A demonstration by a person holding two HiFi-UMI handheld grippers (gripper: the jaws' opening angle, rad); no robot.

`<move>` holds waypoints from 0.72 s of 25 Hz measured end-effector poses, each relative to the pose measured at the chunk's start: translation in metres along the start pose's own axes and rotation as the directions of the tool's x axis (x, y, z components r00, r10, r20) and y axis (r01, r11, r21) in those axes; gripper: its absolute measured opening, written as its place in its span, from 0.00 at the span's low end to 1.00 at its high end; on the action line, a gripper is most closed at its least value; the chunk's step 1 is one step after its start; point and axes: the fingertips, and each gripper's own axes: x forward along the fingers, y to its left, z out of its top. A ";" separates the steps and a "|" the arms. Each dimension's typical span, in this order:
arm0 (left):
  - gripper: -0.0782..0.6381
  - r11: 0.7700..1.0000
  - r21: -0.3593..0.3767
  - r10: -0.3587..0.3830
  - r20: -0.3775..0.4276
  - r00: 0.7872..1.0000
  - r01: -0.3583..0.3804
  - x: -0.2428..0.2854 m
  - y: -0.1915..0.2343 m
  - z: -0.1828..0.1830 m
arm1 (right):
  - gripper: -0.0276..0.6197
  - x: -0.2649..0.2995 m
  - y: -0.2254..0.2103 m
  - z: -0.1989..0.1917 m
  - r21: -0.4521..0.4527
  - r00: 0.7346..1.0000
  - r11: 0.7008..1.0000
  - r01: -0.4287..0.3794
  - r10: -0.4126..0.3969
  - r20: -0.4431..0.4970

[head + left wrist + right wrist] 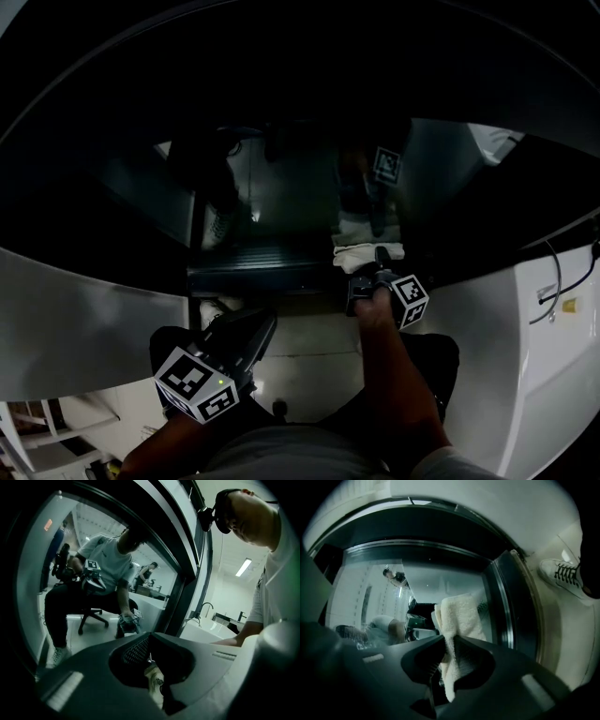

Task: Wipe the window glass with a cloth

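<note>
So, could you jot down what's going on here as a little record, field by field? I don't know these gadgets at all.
Setting: window glass in a dark frame, with a person working low in front of it
Right side: right tool shut on a cream cloth
Cloth position: sticks up past the jaws, at or very near the glass; contact can't be confirmed
Left side: left tool with jaws together, nothing held, low and away from the glass
Task stage: cloth is at the glass, ready for wiping
</note>
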 end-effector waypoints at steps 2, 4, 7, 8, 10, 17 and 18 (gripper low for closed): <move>0.13 1.000 -0.004 0.002 0.000 1.000 -0.002 0.003 0.003 0.000 | 0.14 0.001 0.000 0.001 -0.011 1.000 1.000 -0.020 0.020 0.000; 0.13 1.000 -0.004 0.004 -0.001 1.000 -0.004 0.007 0.006 0.000 | 0.14 0.003 0.001 0.001 -0.003 0.999 0.999 -0.035 0.035 0.005; 0.13 1.000 -0.006 0.004 -0.002 1.000 -0.004 0.010 0.006 -0.001 | 0.14 0.003 0.003 0.001 0.021 0.999 0.999 -0.044 0.043 0.012; 0.13 1.000 -0.007 0.003 -0.001 1.000 -0.003 0.010 0.006 -0.001 | 0.14 0.003 0.004 0.000 0.027 0.999 0.999 -0.045 0.045 0.012; 0.13 1.000 -0.010 0.000 -0.002 1.000 0.000 0.010 0.006 -0.001 | 0.14 0.002 0.005 -0.001 0.029 0.999 0.998 -0.047 0.046 0.010; 0.13 1.000 -0.005 -0.006 -0.005 1.000 0.006 0.011 0.005 -0.003 | 0.13 0.001 0.011 -0.003 0.019 0.998 0.998 -0.063 0.063 0.001; 0.13 1.000 0.000 -0.007 -0.003 1.000 0.007 0.011 0.005 -0.002 | 0.13 0.000 0.012 -0.003 0.024 0.998 0.997 -0.067 0.067 0.002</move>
